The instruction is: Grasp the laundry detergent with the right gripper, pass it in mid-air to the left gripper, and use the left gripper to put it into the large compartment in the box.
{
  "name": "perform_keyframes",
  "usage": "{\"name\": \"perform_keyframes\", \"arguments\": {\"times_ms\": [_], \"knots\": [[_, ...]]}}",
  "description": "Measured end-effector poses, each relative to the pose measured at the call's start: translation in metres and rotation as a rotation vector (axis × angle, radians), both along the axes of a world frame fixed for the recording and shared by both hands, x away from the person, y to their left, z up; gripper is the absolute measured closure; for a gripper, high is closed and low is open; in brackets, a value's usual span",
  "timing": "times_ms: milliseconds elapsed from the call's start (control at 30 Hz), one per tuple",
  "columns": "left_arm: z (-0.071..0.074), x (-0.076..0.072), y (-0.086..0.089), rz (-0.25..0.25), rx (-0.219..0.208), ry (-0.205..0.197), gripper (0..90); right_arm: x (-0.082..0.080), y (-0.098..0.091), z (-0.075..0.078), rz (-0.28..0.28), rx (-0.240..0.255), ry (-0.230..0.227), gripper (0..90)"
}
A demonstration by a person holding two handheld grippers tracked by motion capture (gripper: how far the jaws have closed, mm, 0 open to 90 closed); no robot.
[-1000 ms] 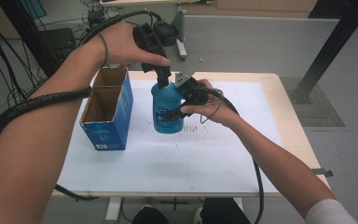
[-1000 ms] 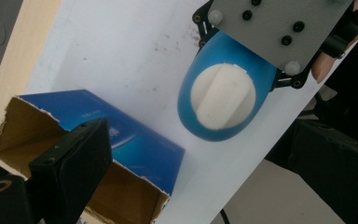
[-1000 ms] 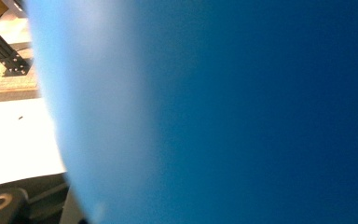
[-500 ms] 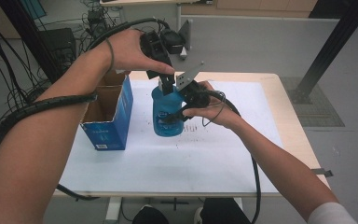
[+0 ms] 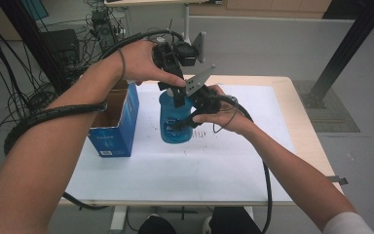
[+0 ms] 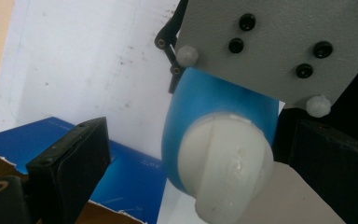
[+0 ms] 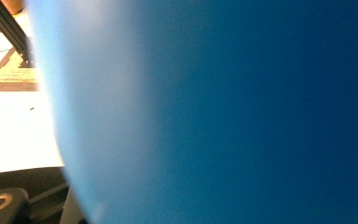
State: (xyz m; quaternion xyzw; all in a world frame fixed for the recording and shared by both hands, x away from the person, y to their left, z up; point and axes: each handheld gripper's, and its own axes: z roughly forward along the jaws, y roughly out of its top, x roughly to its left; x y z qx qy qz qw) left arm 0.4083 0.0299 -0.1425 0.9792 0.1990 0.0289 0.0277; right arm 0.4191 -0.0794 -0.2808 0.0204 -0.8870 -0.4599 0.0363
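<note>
Left claw (image 6: 191, 158) hangs open over the white cap (image 6: 226, 165) of the blue bottle (image 5: 175, 119), jaws at three and nine o'clock, not yet gripping. Right claw (image 5: 195, 114) clamps the bottle's side at tabletop (image 5: 185, 170) centre. Uncapping looks barely begun.

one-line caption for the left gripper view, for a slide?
Left tongs open astride the white cap of a blue bottle, with a blue cardboard box alongside.

black hand-held gripper (image 5: 177, 95) | grey screwed plate (image 6: 270, 44) | white sleeve (image 5: 348, 224) | black cable (image 5: 48, 117)
</note>
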Motion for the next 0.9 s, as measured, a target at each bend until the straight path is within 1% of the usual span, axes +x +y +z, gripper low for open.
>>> {"name": "perform_keyframes", "arguments": {"times_ms": [200, 367, 500, 633, 667, 767, 800, 833, 900], "knots": [[-0.0034, -0.0015, -0.0016, -0.020, 0.007, 0.009, 5.6, -0.0010, 0.0004, 0.0007, 0.003, 0.002, -0.003, 43.6], [-0.0050, -0.0030, -0.0026, -0.023, 0.002, 0.009, 5.6, -0.0018, -0.0004, 0.0019, 0.001, 0.006, -0.009, 43.6], [-0.0067, -0.0038, -0.0034, -0.024, 0.006, 0.009, 5.6, -0.0012, -0.0009, 0.0023, 0.005, 0.015, -0.017, 43.6], [-0.0074, -0.0039, -0.0046, -0.038, 0.009, 0.011, 5.6, -0.0018, -0.0015, 0.0028, 0.004, 0.016, -0.017, 43.6], [-0.0082, -0.0050, -0.0050, -0.031, 0.000, 0.009, 5.6, -0.0021, -0.0015, 0.0028, 0.004, 0.016, -0.018, 43.6], [-0.0083, -0.0056, -0.0052, -0.033, -0.001, 0.009, 5.6, -0.0024, -0.0018, 0.0029, 0.003, 0.013, -0.014, 43.6], [-0.0080, -0.0057, -0.0049, -0.042, -0.006, 0.014, 5.6, -0.0026, -0.0022, 0.0030, 0.003, 0.013, -0.013, 43.6], [-0.0084, -0.0061, -0.0048, -0.035, -0.014, 0.013, 5.6, -0.0027, -0.0025, 0.0031, 0.001, 0.011, -0.010, 43.6], [-0.0086, -0.0058, -0.0043, -0.039, -0.006, 0.019, 5.6, -0.0026, -0.0027, 0.0032, 0.003, 0.017, -0.013, 43.6]]}}
